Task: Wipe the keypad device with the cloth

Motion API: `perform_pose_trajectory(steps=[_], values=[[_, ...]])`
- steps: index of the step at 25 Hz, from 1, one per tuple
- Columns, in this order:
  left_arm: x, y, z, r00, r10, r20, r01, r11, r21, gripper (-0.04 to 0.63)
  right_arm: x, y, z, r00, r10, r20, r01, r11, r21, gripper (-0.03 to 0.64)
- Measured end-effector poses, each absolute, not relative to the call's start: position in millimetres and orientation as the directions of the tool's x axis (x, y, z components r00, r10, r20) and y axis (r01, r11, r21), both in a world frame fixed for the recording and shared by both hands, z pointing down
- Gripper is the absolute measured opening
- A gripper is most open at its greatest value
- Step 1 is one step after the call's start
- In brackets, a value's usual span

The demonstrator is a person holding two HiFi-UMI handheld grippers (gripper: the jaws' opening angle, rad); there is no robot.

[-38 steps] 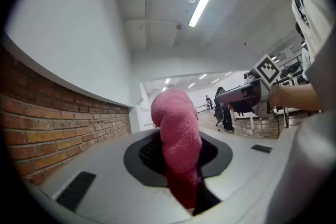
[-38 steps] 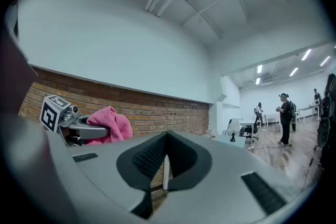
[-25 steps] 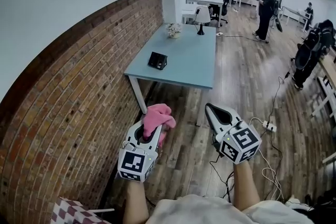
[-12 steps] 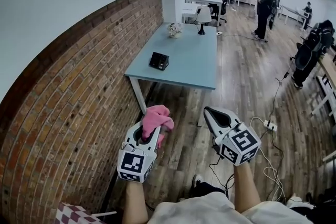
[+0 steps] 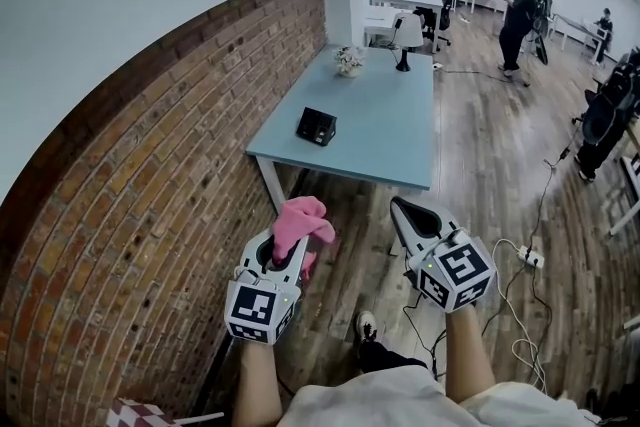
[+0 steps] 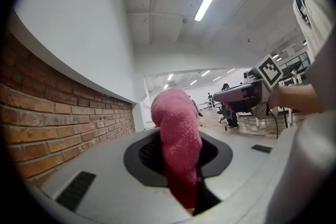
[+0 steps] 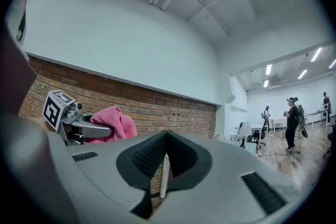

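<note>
Keypad device [image 5: 316, 125] sits on the blue counter [image 5: 392, 140] by the brick wall [image 5: 150, 215]; left tool [image 5: 288, 251] pinches pink cloth [image 5: 302, 218], right tool [image 5: 406, 211] closed.

The keypad device [image 5: 316, 125] sits on the table [image 5: 388, 143] by the brick wall [image 5: 150, 205], far ahead of the cloth [image 5: 298, 220].

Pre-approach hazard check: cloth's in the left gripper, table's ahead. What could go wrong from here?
1. The pink cloth bulges well above the left gripper. Only its lower end looks pinched between the fingers, so it may slip while wiping.
2. Cables and a power strip lie on the floor beside the path: a trip risk.
3. The keypad device sits unbraced and could slide.
</note>
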State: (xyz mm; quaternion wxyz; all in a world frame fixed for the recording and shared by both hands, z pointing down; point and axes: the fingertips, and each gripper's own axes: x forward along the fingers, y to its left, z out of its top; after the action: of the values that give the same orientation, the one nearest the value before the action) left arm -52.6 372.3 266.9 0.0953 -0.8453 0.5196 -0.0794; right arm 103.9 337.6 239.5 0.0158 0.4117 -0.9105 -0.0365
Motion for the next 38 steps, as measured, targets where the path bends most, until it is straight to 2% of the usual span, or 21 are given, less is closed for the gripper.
perform_pose_trajectory(steps=[18,22,28,38], values=[[-55,163,268,0.386,-0.92,0.065,-0.894,-0.39,-0.219,0.126,98,116,246,-0.706,-0.704,0.073,-0.703,0.71,0.045,0.003],[-55,135,272,0.367,-0.927,0.074,-0.902,-0.375,-0.213,0.126,99,87,252,-0.711,-0.696,0.096,-0.696,0.717,0.042,0.003],[-53,106,275,0.338,-0.938,0.078,-0.914,-0.347,-0.208,0.126,102,55,253,-0.7,-0.707,0.1,-0.689,0.705,0.165,0.003],[-60,80,270,0.29,-0.954,0.078,-0.928,-0.3,-0.22,0.126,89,26,244,-0.773,-0.629,0.086,-0.623,0.777,0.088,0.005]])
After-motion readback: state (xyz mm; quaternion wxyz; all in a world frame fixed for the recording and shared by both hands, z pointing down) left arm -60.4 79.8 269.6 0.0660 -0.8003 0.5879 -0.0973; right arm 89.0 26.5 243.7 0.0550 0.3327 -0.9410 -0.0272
